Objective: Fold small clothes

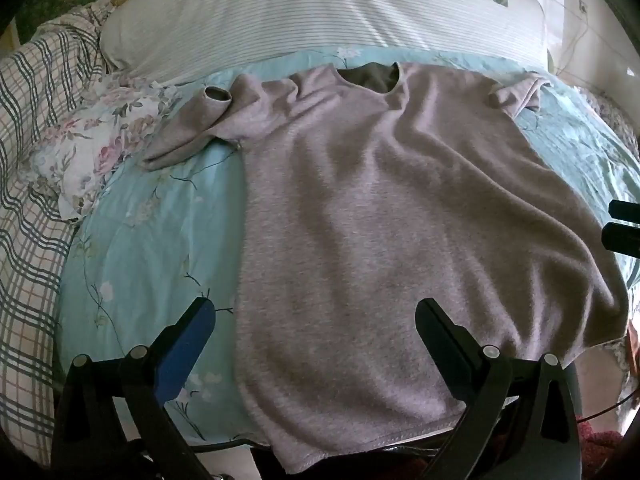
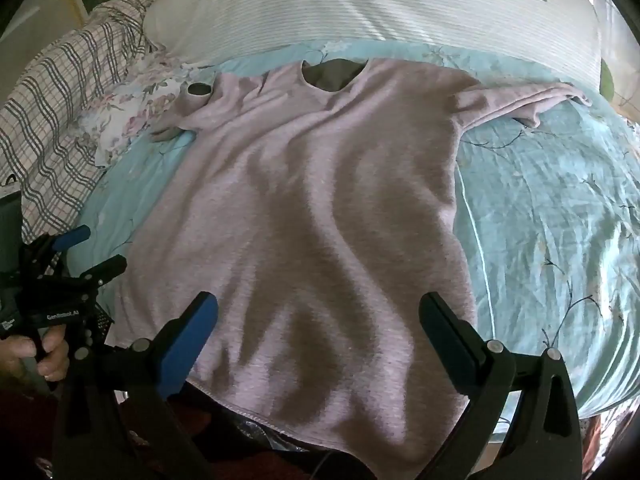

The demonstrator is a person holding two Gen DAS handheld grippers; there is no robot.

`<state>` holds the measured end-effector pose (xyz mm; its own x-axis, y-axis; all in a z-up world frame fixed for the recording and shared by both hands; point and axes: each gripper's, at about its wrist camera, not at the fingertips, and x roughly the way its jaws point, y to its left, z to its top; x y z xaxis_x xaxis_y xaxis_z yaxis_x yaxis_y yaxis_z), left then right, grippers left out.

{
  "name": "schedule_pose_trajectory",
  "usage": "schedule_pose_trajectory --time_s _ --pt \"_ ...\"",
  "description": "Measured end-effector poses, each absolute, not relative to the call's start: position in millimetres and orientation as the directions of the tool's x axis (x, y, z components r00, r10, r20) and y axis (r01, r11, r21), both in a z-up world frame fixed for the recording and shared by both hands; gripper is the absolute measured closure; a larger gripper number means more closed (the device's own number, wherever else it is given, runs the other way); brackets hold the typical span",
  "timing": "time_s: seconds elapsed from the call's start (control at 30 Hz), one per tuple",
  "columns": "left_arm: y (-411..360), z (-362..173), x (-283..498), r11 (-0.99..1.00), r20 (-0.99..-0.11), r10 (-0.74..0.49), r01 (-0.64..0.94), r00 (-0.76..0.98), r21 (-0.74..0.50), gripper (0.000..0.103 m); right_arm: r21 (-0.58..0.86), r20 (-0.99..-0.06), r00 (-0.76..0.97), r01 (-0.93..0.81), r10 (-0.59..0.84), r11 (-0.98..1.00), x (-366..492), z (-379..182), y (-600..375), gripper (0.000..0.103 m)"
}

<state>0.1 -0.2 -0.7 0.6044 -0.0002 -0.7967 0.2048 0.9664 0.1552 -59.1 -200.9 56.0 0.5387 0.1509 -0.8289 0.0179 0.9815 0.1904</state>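
A pale lilac-grey short-sleeved shirt lies spread flat on the bed, neck hole at the far end, hem hanging over the near edge; it also shows in the right wrist view. Its left sleeve is crumpled, its right sleeve stretches out. My left gripper is open and empty above the hem's left part. My right gripper is open and empty above the hem's right part. The left gripper also shows in the right wrist view, held by a hand. The right gripper's fingertips show at the left view's right edge.
The shirt lies on a light blue floral bedspread. A striped white pillow lies beyond the neck. A floral cloth and a plaid blanket lie at the left. The bed's near edge runs under the hem.
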Motion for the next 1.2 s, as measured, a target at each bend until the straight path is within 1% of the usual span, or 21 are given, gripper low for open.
schedule_pose_trajectory --time_s 0.83,1.2 --pt "-2.9 3.4 2.7 0.965 -0.81 -0.023 0.224 0.586 0.136 0.002 0.174 -0.828 0.545 0.027 0.131 0.984 -58.0 54.1 -203.4 0.002" --pt "-7.2 1.0 5.5 0.961 -0.806 -0.01 0.228 0.592 0.155 0.002 0.167 -0.839 0.53 0.033 0.124 0.985 -57.3 56.2 -204.2 0.002"
